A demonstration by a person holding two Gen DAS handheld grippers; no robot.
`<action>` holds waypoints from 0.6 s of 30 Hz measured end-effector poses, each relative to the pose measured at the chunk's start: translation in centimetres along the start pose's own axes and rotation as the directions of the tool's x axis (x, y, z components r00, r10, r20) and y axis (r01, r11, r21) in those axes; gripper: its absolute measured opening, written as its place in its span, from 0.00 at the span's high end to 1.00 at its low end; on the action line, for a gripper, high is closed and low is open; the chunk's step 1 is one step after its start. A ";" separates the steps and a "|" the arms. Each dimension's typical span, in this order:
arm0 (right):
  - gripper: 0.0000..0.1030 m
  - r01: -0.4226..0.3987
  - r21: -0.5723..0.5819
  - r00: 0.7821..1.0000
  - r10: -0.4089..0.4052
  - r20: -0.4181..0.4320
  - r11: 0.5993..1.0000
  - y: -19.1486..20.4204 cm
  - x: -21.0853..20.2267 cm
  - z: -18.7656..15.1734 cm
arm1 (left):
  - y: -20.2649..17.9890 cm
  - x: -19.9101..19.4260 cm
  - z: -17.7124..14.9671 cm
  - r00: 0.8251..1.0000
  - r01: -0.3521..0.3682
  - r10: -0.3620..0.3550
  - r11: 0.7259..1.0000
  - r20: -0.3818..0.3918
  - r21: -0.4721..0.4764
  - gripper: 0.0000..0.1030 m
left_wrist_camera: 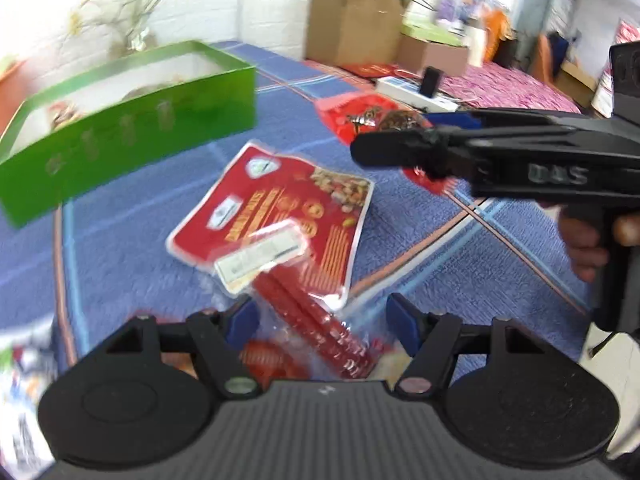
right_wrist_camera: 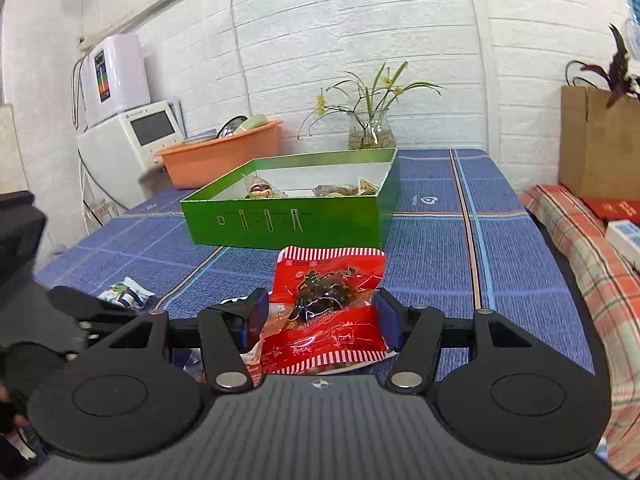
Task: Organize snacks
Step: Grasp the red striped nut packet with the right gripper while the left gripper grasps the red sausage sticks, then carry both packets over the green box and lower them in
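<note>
Red striped foil snack packet (right_wrist_camera: 328, 308) is lying between my right gripper (right_wrist_camera: 320, 320)'s wide jaws, unpinched, while I'm lining up its pickup; next comes closing, then carrying to the green cardboard box (right_wrist_camera: 296, 220) at twelve o'clock.

Both views are brightly and evenly lit, with no single light source shown. The left wrist view is smeared by motion blur: the green box (left_wrist_camera: 132, 120) is streaked, its printed marks unreadable, and the cardboard boxes (left_wrist_camera: 356, 20) beyond it are washed out and soft. Glare is seen on the clear sausage pack (left_wrist_camera: 280, 264) below the green box. The right wrist view is sharp; the box's rim and the brick wall (right_wrist_camera: 360, 20) behind it are crisply drawn. Straight brick lines are bowed by fisheye distortion, and dark corners are left at the frame edges. Only faint, soft shadows are cast beneath the box.
</note>
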State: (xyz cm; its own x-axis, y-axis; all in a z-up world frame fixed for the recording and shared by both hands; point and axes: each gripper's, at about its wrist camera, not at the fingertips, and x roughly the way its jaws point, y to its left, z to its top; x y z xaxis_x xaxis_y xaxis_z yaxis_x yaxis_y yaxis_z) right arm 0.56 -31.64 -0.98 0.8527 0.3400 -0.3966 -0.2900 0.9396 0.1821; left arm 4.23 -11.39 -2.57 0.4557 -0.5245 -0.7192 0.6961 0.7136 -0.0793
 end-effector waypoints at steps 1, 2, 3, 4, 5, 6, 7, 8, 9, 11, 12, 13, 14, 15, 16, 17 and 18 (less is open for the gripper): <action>0.07 -0.004 0.015 1.000 0.004 0.007 1.000 0.0 -0.4 -0.3 | -0.2 0.3 0.3 1.000 -0.008 0.008 1.000 -0.009 0.025 0.33; 0.07 -0.007 0.026 1.000 0.007 0.017 1.000 -0.1 -0.8 -0.4 | -0.5 0.4 0.4 1.000 -0.014 0.015 0.998 -0.022 0.055 0.40; 0.07 -0.008 0.033 1.000 0.008 0.029 0.999 -0.1 -1.2 -0.6 | -0.8 0.4 0.5 0.999 -0.012 0.016 0.996 -0.033 0.092 0.44; 0.07 -0.006 0.033 0.999 0.005 0.043 0.999 -0.1 -1.7 -0.8 | -0.9 0.2 0.4 0.999 -0.006 0.010 0.994 -0.040 0.108 0.48; 0.07 -0.001 0.030 0.998 0.000 0.056 1.000 0.0 -2.1 -0.9 | -0.9 -0.1 0.4 0.999 0.007 -0.001 0.994 -0.052 0.111 0.53; 0.07 0.006 0.025 0.998 -0.008 0.067 1.000 0.1 -2.6 -1.0 | -0.8 -0.4 0.3 0.998 0.008 -0.001 0.993 -0.060 0.118 0.56; 0.07 0.015 0.020 0.997 -0.016 0.075 1.000 0.1 -2.9 -1.1 | -0.7 -0.6 0.2 0.998 0.003 0.005 0.993 -0.067 0.116 0.57; 0.07 0.023 0.016 0.997 -0.025 0.079 1.000 0.2 -3.0 -1.1 | -0.7 -0.9 0.0 0.998 0.003 0.005 0.994 -0.069 0.107 0.59; 0.07 0.031 0.012 0.996 -0.031 0.081 0.999 0.3 -3.2 -1.2 | -0.7 -1.2 -0.3 0.998 0.001 0.006 0.995 -0.069 0.101 0.61; 0.07 0.036 0.007 0.996 -0.036 0.079 0.999 0.4 -3.2 -1.3 | -1.0 -2.0 -0.9 0.998 -0.012 0.018 0.993 -0.053 0.114 0.63; 0.07 0.035 0.010 0.997 -0.036 0.075 0.999 0.4 -3.1 -1.4 | -1.0 -2.4 -1.1 0.999 -0.017 0.022 0.994 -0.044 0.105 0.64; 0.07 0.032 0.016 0.997 -0.033 0.068 0.999 0.6 -2.9 -1.5 | -0.9 -2.8 -1.3 0.999 -0.013 0.016 0.996 -0.038 0.093 0.65; 0.07 0.023 0.022 0.998 -0.025 0.059 0.999 0.7 -2.7 -1.6 | -0.7 -3.4 -1.5 1.000 -0.008 0.010 0.997 -0.028 0.081 0.65; 0.07 0.011 0.028 0.999 -0.012 0.048 1.000 0.8 -2.5 -1.7 | -0.3 -3.9 -2.0 1.000 -0.013 0.014 0.998 -0.012 0.061 0.65; 0.07 -0.001 0.032 0.999 0.000 0.037 0.999 1.0 -2.2 -1.8 | 0.1 -4.5 -2.2 1.000 -0.022 0.022 0.999 0.004 0.031 0.65; 0.07 -0.011 0.037 1.000 0.010 0.027 0.999 1.3 -2.0 -1.9 | 0.6 -5.1 -2.4 0.999 -0.029 0.029 1.000 0.020 -0.002 0.65; 0.07 -0.021 0.039 1.000 0.020 0.016 0.999 1.7 -1.8 -2.1 | 1.1 -5.7 -2.7 0.999 -0.035 0.037 0.999 0.039 -0.034 0.65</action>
State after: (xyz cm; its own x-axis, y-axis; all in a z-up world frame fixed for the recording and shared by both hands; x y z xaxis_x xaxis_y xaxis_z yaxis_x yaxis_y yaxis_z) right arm -2.40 -30.60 -1.86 0.8538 0.3580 -0.3780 -0.2903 0.9301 0.2250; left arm 0.94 -6.41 -0.42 0.5023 -0.5157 -0.6941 0.6600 0.7472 -0.0775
